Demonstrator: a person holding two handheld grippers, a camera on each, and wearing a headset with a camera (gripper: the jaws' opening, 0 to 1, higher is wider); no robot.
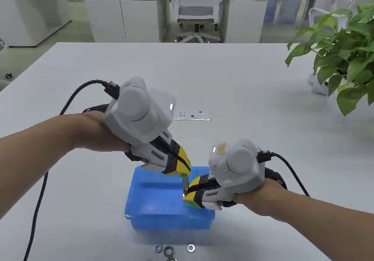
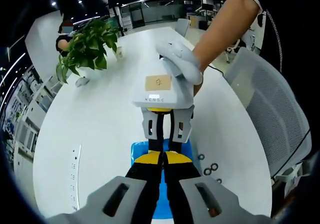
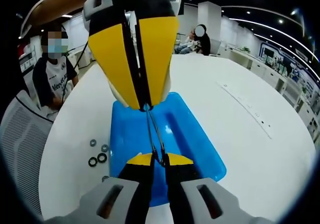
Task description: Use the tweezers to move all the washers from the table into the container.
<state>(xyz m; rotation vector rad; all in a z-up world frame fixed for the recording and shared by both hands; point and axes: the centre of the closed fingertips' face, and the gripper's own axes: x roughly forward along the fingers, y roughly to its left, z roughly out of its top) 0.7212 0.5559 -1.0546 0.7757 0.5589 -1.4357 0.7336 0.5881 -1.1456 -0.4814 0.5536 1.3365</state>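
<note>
A blue container sits near the table's front edge. Over it my left gripper and right gripper meet tip to tip. Thin metal tweezers run between them. My right gripper is shut on one end, and the left gripper's yellow jaws are closed on the other end. In the left gripper view, my left gripper points at the right gripper above the container. Several washers lie on the table in front of the container, also seen as washers and washers.
A power strip lies flat on the white table behind the grippers. A potted plant stands at the right edge. An office chair is beyond the far edge. People sit nearby.
</note>
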